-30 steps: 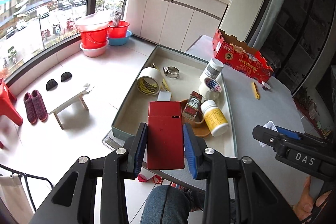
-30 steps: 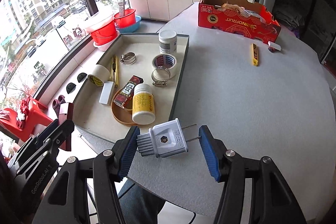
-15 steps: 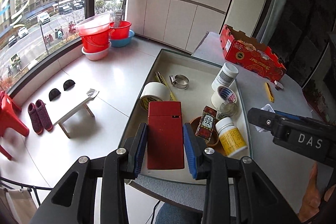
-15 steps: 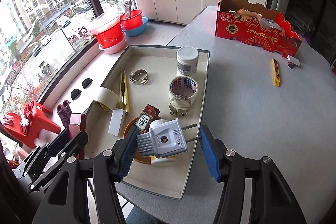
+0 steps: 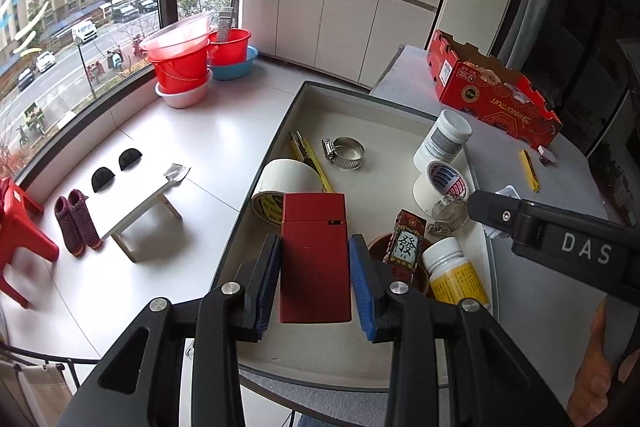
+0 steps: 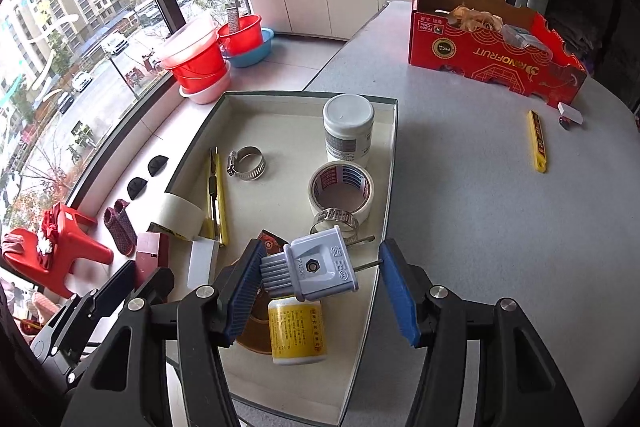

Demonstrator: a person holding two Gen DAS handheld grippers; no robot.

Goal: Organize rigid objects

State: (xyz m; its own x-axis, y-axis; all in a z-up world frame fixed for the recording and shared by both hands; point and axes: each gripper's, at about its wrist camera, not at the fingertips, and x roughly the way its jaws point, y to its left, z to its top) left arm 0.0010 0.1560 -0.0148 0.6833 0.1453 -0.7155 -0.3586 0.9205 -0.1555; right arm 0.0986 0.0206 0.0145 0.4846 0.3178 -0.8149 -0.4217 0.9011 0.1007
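My left gripper point(image 5: 316, 279) is shut on a flat red box point(image 5: 315, 255) and holds it over the near left part of the beige tray point(image 5: 352, 95). My right gripper point(image 6: 318, 287) is shut on a grey-white power plug point(image 6: 316, 267), its prongs against the right pad, above the tray's point(image 6: 308, 97) near end. In the tray lie a yellow-label bottle point(image 6: 296, 331), a brown dish point(image 6: 252, 331), a mahjong-print packet point(image 5: 406, 239), tape rolls point(image 6: 342, 187) point(image 5: 280, 187), hose clamps point(image 6: 247, 163), a white jar point(image 6: 349, 131) and a yellow cutter point(image 6: 216, 199).
A red fruit carton point(image 6: 496, 51) stands at the table's far side. A yellow utility blade point(image 6: 537, 141) and a small eraser-like piece point(image 6: 570, 115) lie on the grey table point(image 6: 480, 227). Red buckets point(image 5: 184, 67), a low white stool point(image 5: 140, 203) and slippers are on the floor left.
Both grippers have moved forward over the tray with their loads still held. The plug now hangs over the yellow-label bottle; the red box is over the tray's near left.
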